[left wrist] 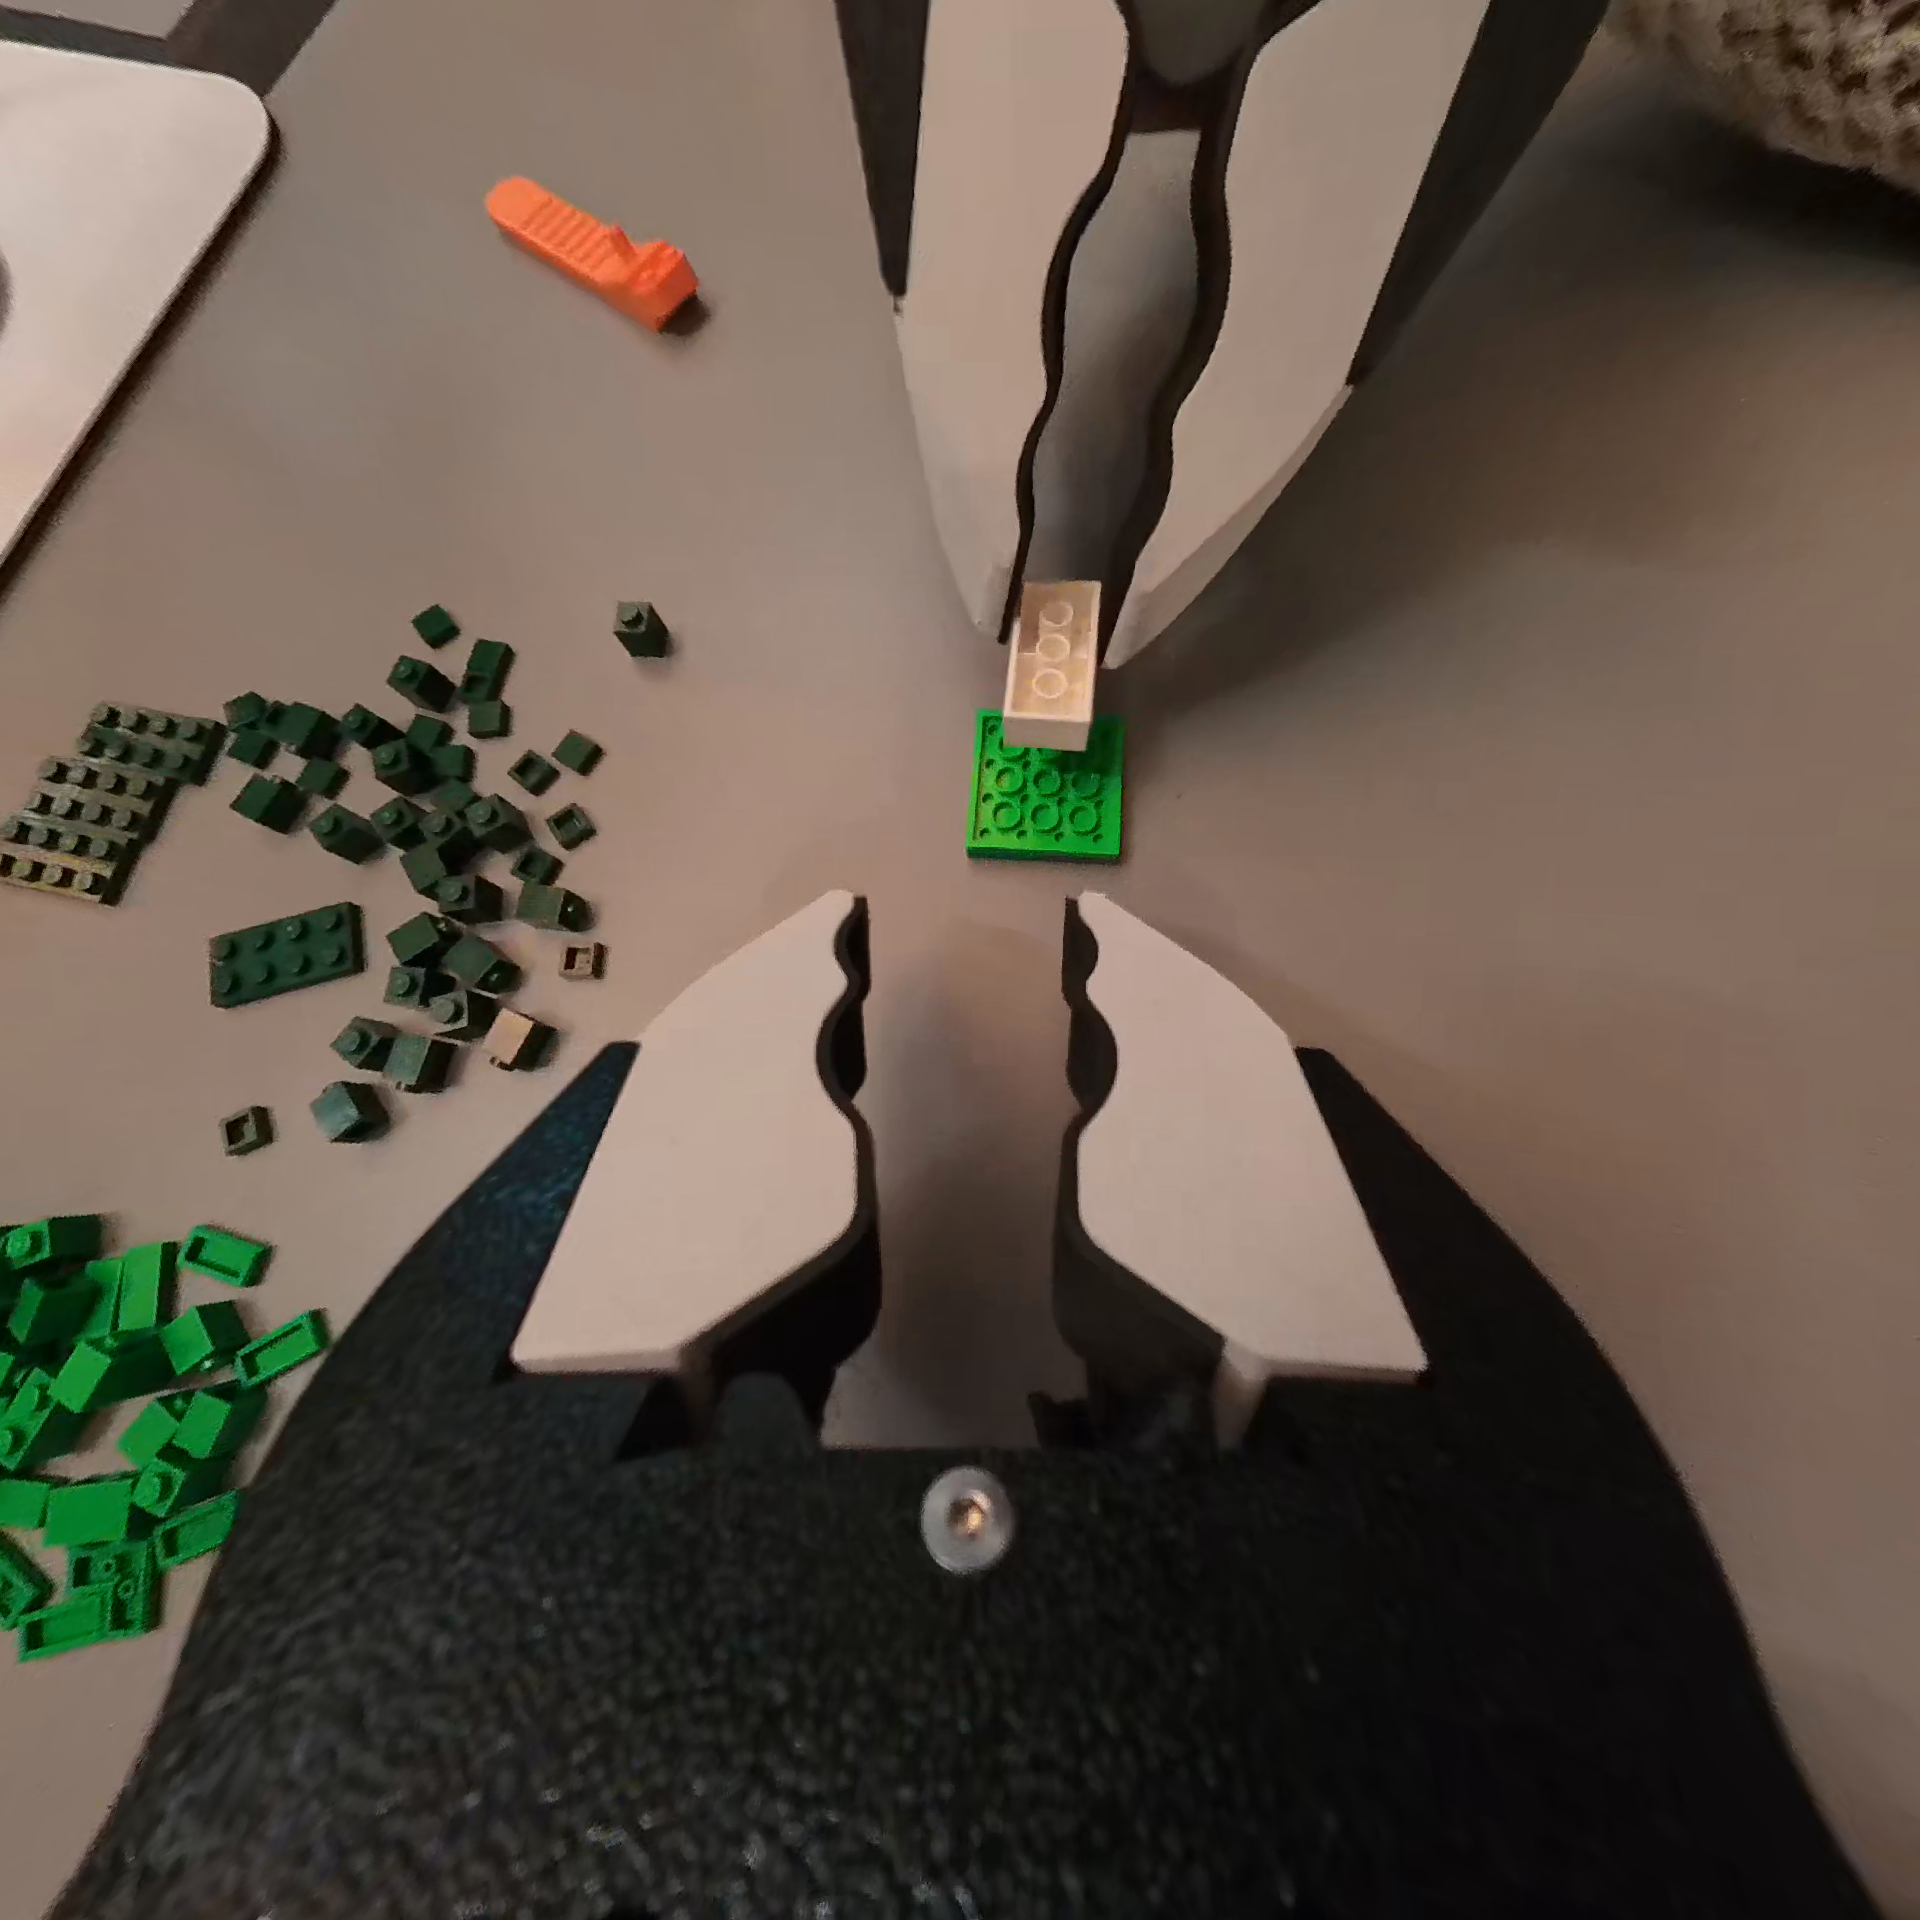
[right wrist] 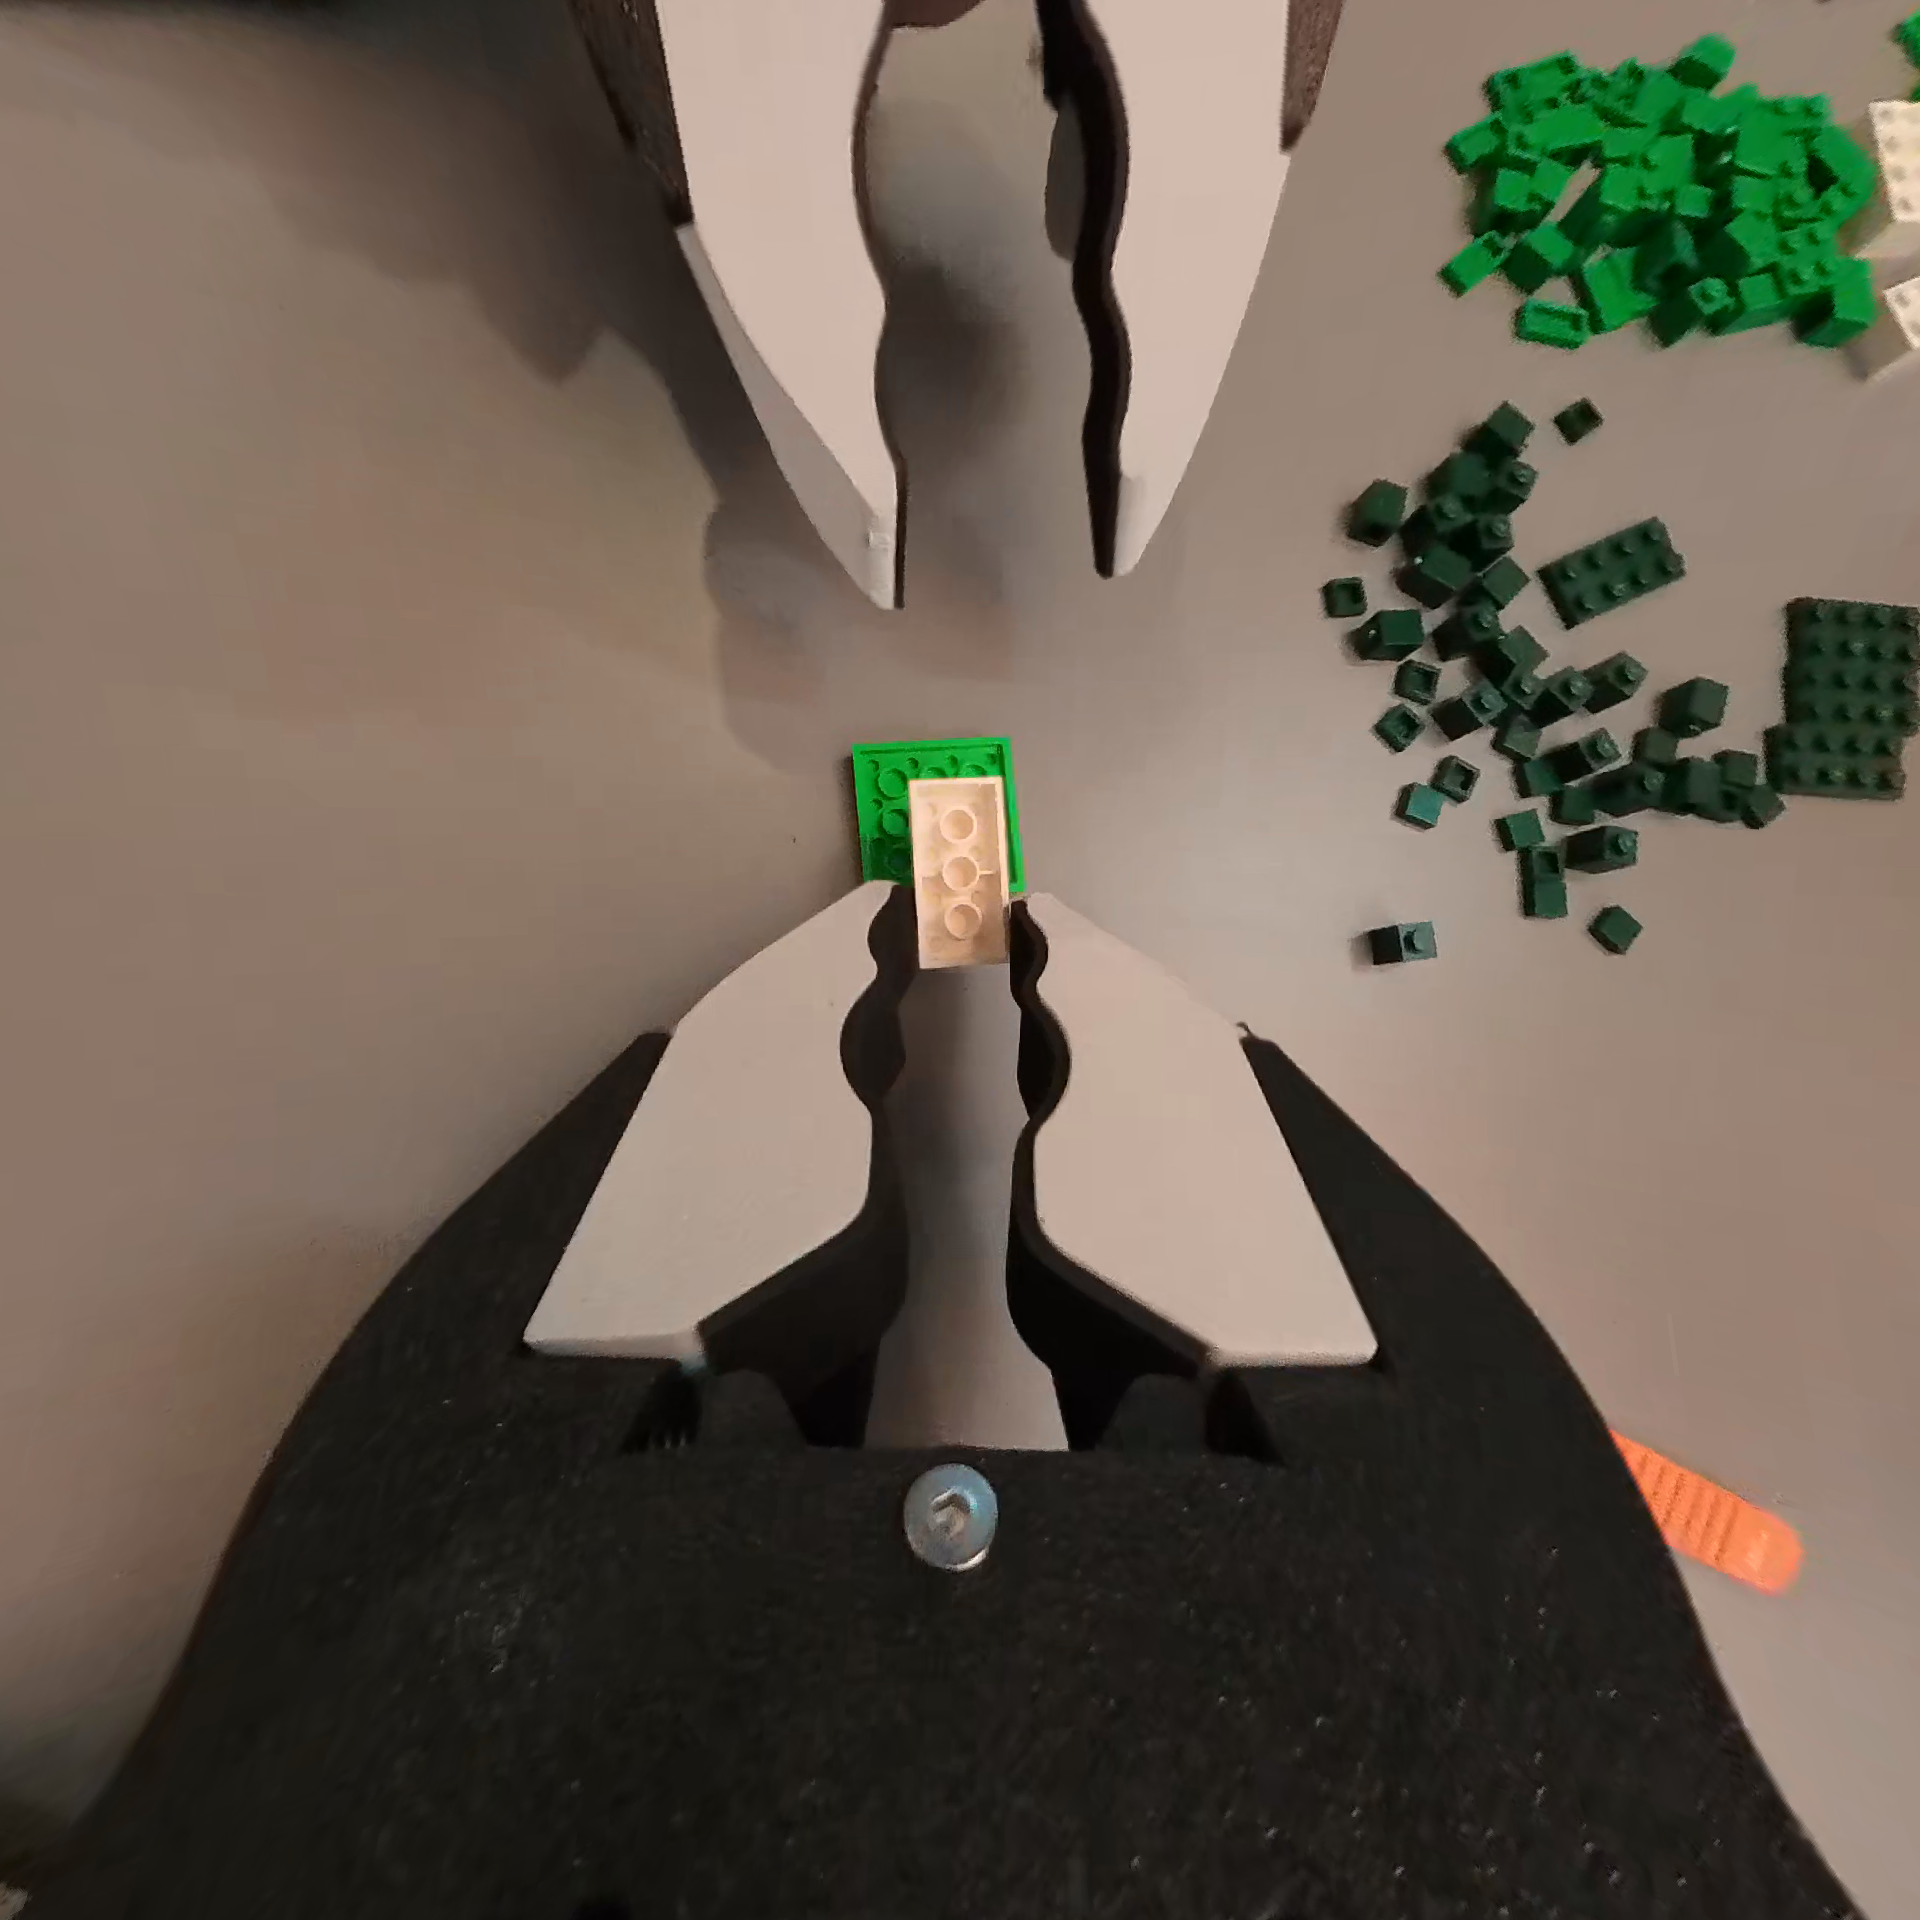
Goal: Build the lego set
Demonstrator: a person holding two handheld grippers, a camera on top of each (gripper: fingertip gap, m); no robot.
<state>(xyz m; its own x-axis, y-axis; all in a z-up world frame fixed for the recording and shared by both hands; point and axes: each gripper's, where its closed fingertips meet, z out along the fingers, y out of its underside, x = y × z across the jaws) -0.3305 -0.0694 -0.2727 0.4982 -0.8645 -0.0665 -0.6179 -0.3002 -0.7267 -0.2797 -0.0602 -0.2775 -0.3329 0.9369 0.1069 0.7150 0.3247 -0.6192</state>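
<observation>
The right tongs (right wrist: 956,906) pinch a white brick (right wrist: 961,875) by its near end, underside up, so its round tubes show. The brick hangs over a bright green square plate (right wrist: 883,774) that lies flat on the grey surface (right wrist: 416,727), roughly midway between the two tools. Whether the brick already touches the plate's studs cannot be told from either view.

The left tongs (left wrist: 966,914) are spread and hold nothing, their tips just short of the plate's near edge.

The step in hand looks like seating the white brick on the plate. As held, tubes up, it would not lock onto the studs, so it probably needs turning over first. After that its edges should be squared with the plate's rows and it should be pressed straight down. The free left tongs could pin the plate's edge, as a thin plate is likely to slide on a smooth surface under an off-centre push.

Off to one side lie a pile of dark green pieces (left wrist: 416,831), a pile of bright green pieces (left wrist: 104,1403) and an orange brick separator (left wrist: 587,249), all well clear of the work.
</observation>
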